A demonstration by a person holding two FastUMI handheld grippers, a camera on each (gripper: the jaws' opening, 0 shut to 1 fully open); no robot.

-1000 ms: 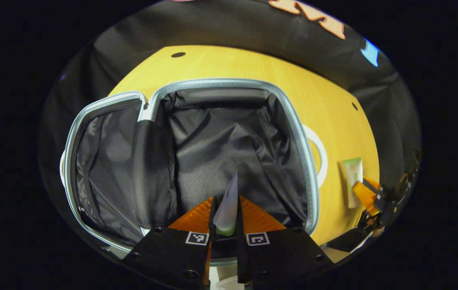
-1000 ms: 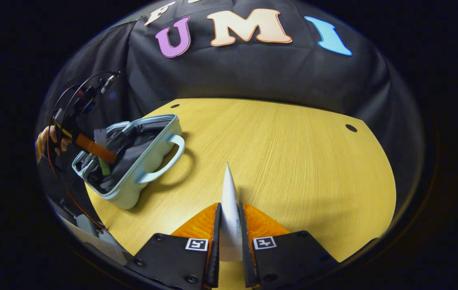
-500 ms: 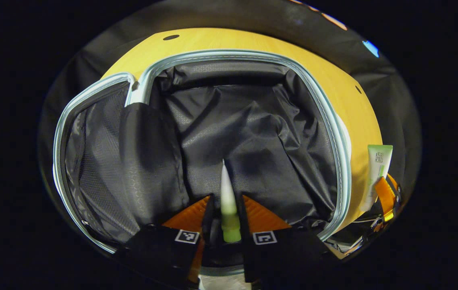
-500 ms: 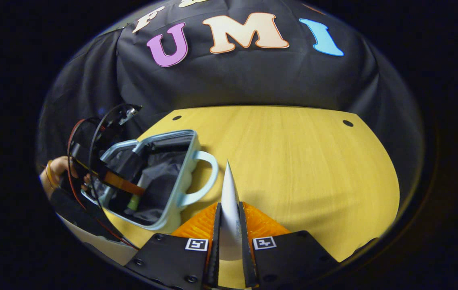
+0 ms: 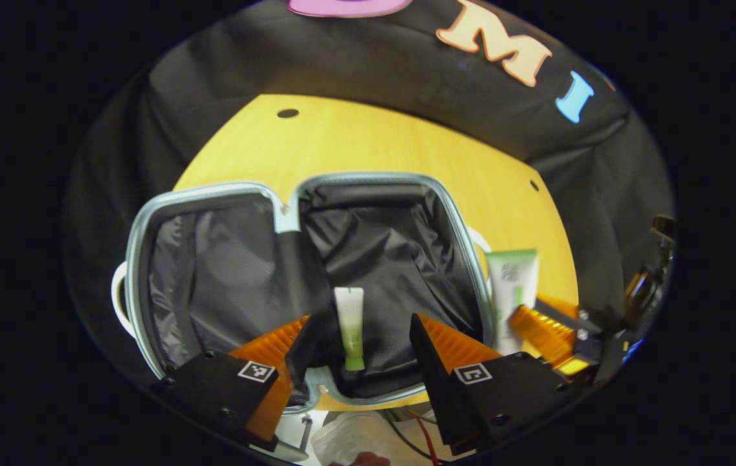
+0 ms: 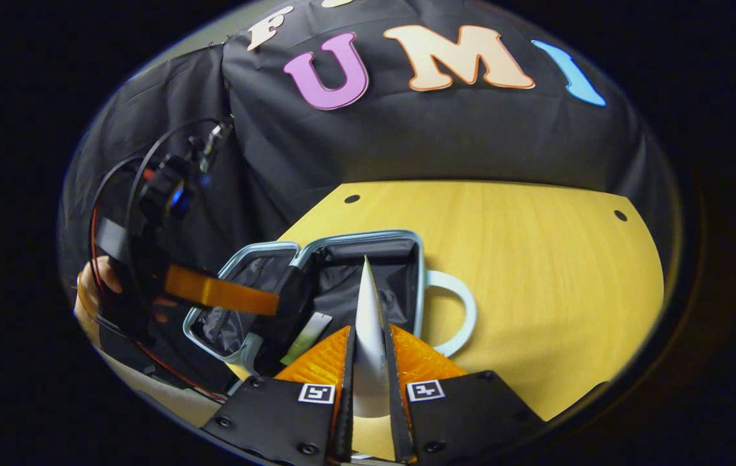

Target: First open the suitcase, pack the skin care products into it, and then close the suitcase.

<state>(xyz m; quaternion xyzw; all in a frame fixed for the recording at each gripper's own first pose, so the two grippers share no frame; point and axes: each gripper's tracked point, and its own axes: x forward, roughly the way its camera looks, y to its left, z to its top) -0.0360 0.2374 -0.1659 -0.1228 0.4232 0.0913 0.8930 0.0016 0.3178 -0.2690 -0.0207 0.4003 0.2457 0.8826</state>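
The left gripper (image 5: 361,336) is spread wide above the open suitcase (image 5: 147,226), one tube (image 5: 349,323) lying inside, while the right gripper (image 6: 368,362), clamped on a second tube (image 6: 368,323), is brought over the rim for packing.

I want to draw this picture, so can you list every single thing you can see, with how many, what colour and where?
Small pale-blue suitcase with black lining: one, lying open on the table.
White-and-green skin care tube in the case: one, lying on the black lining.
White-and-green skin care tube in the right tongs: one, held beside the suitcase's right rim.
Round yellow wooden table: one, under everything, with small dark holes near its edge.
Black cloth wall: one, behind the table.
Left tongs: one, open above the suitcase.
Right tongs: one, shut on the tube.
Person's hand: one, holding the left tongs.
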